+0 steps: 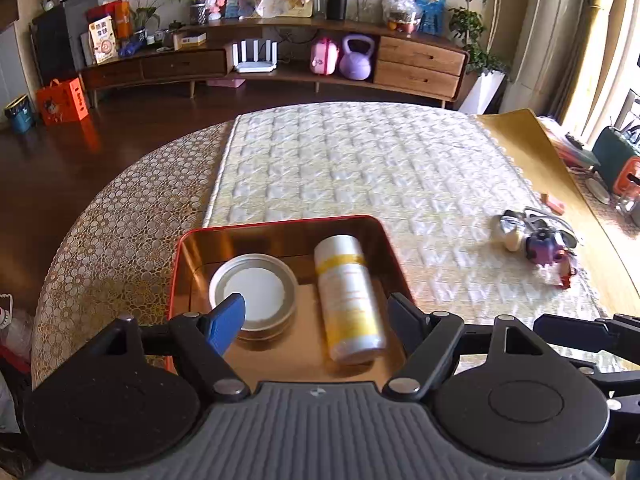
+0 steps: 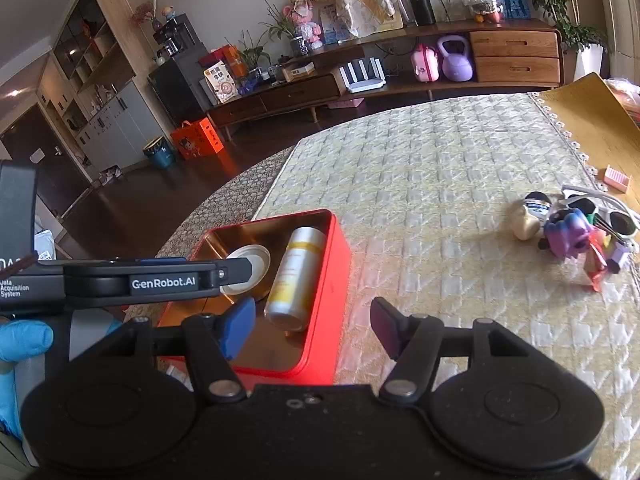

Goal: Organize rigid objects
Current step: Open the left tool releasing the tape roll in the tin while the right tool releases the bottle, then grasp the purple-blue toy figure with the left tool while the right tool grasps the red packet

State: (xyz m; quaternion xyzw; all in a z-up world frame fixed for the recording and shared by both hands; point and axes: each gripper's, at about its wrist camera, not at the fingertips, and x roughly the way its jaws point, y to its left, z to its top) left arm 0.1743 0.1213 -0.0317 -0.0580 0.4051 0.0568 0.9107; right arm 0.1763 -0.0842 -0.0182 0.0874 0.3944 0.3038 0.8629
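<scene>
Both grippers hung spread apart and empty, the left gripper over the red tin holding a bottle and lid. The remaining clutter lay near the table's right edge, closer to the right gripper, which I'd send.

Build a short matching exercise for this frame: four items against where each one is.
Items:
1. bottle
2. round lid
3. toy pile
4. kettlebell

Places:
A. low shelf of the TV cabinet
B. left half of the red tin
C. loose on the quilted cloth
D. lying in the right half of the red tin

Pairs: 1-D, 2-B, 3-C, 4-A
</scene>
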